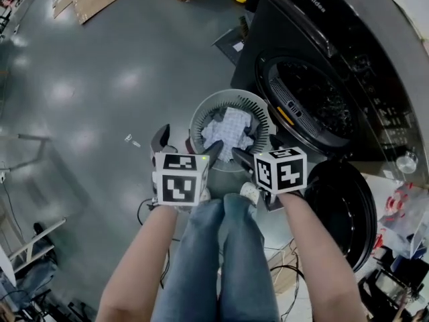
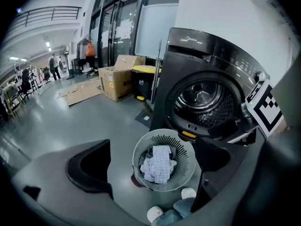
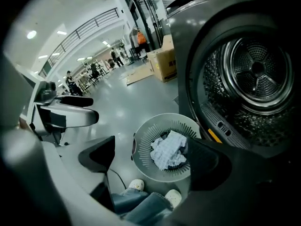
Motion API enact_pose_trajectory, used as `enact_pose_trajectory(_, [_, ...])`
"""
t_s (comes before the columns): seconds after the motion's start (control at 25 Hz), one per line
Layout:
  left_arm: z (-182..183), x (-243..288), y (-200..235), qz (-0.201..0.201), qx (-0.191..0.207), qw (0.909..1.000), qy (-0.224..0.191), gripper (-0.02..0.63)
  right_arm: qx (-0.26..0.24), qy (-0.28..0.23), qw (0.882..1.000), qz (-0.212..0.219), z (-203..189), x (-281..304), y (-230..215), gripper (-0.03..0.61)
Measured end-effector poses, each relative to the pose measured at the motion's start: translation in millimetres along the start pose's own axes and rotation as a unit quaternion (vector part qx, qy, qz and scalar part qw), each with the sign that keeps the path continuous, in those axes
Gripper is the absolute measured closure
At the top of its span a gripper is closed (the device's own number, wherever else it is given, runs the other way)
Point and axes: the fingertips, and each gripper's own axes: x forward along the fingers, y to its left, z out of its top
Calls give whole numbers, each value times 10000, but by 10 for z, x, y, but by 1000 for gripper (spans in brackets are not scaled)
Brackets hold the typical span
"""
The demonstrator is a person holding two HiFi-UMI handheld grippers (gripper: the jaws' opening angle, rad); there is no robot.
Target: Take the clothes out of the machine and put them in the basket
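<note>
At the left we hold the left gripper (image 1: 186, 146) with its jaws spread wide and nothing between the pads. Below it and just ahead stands the round slotted basket (image 1: 198, 121) on the floor, between both grippers and the machine (image 1: 315, 19). In it lies the pale checked cloth (image 1: 228, 129), crumpled into a heap with no clear long axis, on top of a darker garment (image 1: 253, 127). The right gripper (image 1: 258, 149) hangs above the near rim, jaws likewise released and empty. Further right, the drum (image 1: 315, 99) stands open; the right gripper is the nearer to it. We see no clothes inside it, so we judge the unloading nearly or fully complete. The door (image 1: 342, 203) hangs open at the lower right.
</note>
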Motion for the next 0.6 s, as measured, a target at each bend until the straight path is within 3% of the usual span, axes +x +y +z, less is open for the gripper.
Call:
enact_pose_trajectory(0.24, [186,-460,-172,-34,-62,9999,142,49,218,65,9997,-127,118,-551,160,115])
enact_pose_trajectory(0.36, [315,-699,-232,-64,-148,9998,119,49,305,37,9995,-55,169,-832,300,117])
enact_pose_trajectory(0.6, [534,-1177,-281,-135,-195,9997,40,49,579,22,9979,-302,186,-1456,451,121])
